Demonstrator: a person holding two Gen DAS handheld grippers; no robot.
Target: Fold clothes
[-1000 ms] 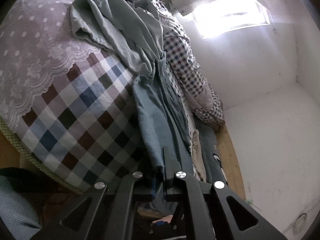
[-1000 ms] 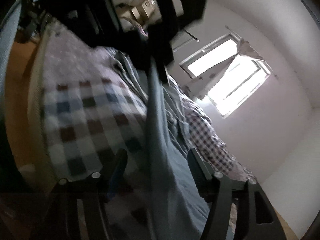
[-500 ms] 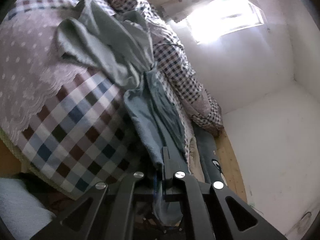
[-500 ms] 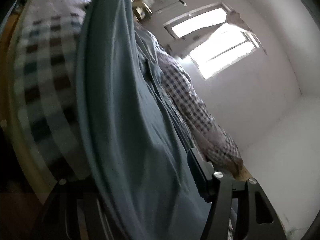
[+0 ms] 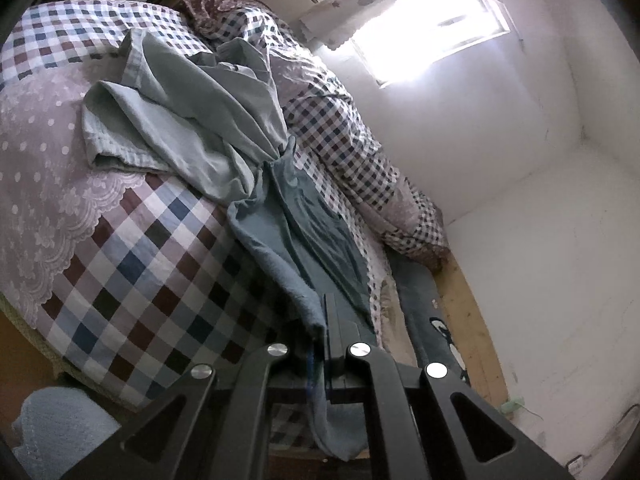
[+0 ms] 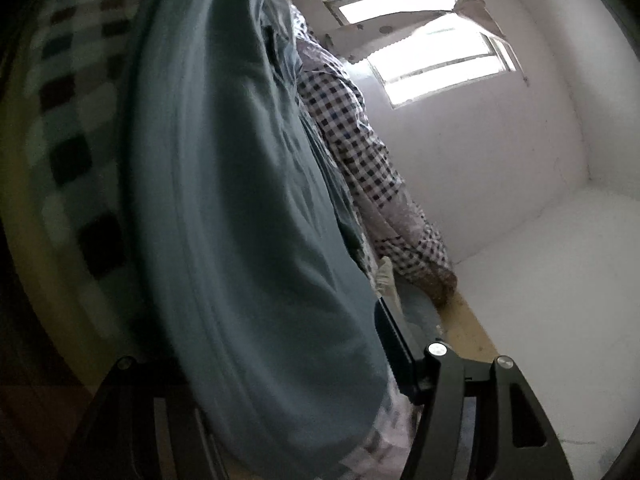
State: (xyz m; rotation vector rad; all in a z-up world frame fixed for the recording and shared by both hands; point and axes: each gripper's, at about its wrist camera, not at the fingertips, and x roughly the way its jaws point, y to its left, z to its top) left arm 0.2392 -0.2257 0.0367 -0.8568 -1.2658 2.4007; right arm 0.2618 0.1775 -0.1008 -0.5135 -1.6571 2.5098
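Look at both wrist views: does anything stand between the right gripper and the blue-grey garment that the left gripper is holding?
Nothing visible does. The blue-grey garment already hangs in the right gripper's open gap, hiding one finger. The left gripper is shut on its edge, above the checked bedspread.

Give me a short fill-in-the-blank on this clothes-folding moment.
1. The left gripper is shut on the ____ cloth.
2. The cloth lies on a ____-patterned bedcover.
3. Light enters through a ____ in the far wall.
4. The right gripper's jaws stand ____, cloth between them.

Missing words: blue; checked; window; open
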